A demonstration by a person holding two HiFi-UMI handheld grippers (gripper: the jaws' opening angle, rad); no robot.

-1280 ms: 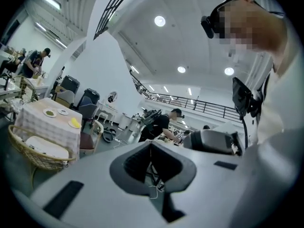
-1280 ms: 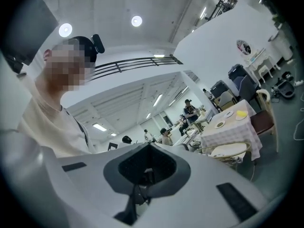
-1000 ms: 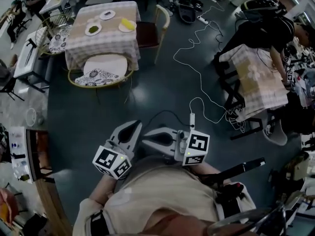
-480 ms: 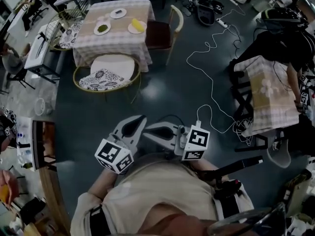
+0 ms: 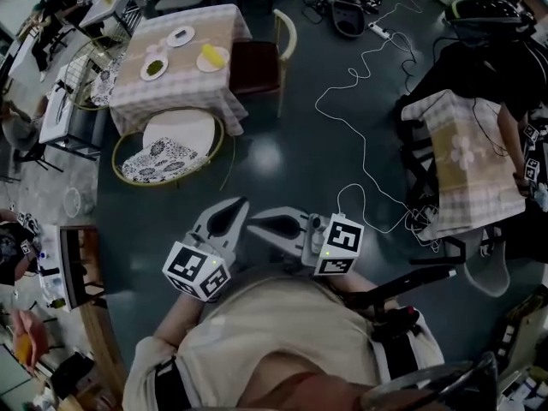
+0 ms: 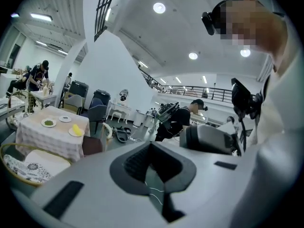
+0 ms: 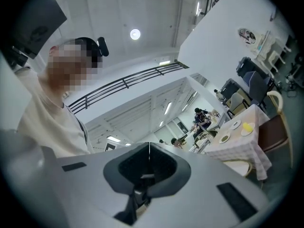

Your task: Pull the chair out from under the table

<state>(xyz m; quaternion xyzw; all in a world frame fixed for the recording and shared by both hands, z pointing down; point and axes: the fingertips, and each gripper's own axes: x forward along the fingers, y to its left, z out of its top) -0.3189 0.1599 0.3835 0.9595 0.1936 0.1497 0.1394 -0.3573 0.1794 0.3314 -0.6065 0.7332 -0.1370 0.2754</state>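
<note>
Both grippers idle, carried close to the person's chest at lower centre of the head view. Well apart from the work; no contact with anything.

- Left gripper (image 5: 233, 209): jaws pressed together, nothing between them. Its own view confirms this: only floor and room show past the tips.
- Right gripper (image 5: 255, 223): jaws also pressed together and empty, angled across toward the left one.
- Chair (image 5: 164, 151): the task's thing, upper left of the frame. Round cane rim, patterned cushion. It is tucked in at the near edge of the desk (image 5: 184, 84), seat partly under the checked cloth, curved back toward the person. That back is likely the easiest part to grab.
- Desk carries plates (image 5: 181, 36); one holds something yellow.
- Second chair (image 5: 257, 62), dark seat, stands at the desk's right side, not tucked under.
- White cable (image 5: 355, 84) trails over the floor at upper right, clear of the straight path to the chair.

Judgement: this is the approach stage and the pull has not begun. Closed jaws suit carrying; they must spread before taking the rim.
</note>
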